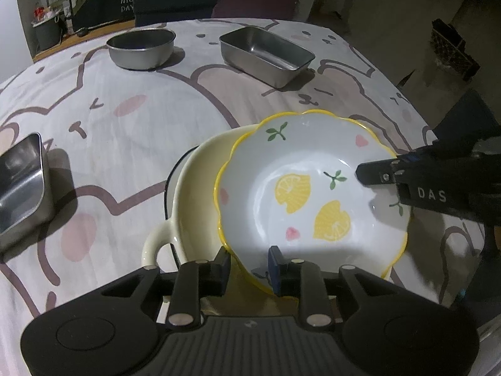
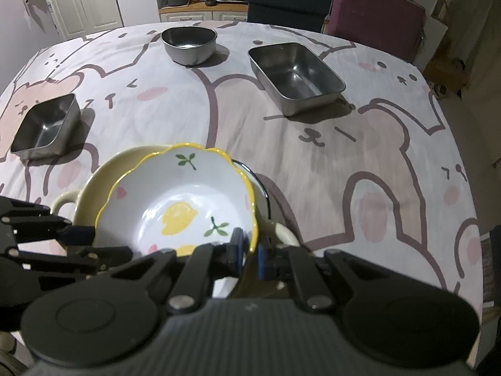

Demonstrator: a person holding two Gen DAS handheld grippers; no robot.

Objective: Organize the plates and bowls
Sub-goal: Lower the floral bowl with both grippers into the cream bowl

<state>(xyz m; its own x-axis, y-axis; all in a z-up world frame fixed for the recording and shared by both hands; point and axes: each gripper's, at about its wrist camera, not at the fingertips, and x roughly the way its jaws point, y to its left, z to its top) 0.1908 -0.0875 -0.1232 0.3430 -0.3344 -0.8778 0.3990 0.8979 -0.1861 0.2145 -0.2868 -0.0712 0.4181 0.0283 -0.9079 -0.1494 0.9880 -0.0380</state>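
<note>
Desk: cream handled bowl holds the lemon-print bowl, tilted. Lemon-print bowl is glazed ceramic: stiff, slippery, chip-prone, best gripped at its scalloped rim. Left gripper and right gripper fingers each pinch that rim

"DAS" is printed in white on the right gripper. "HAV / A / NIC / DAY" is read, cut off, on a dark background panel.
</note>
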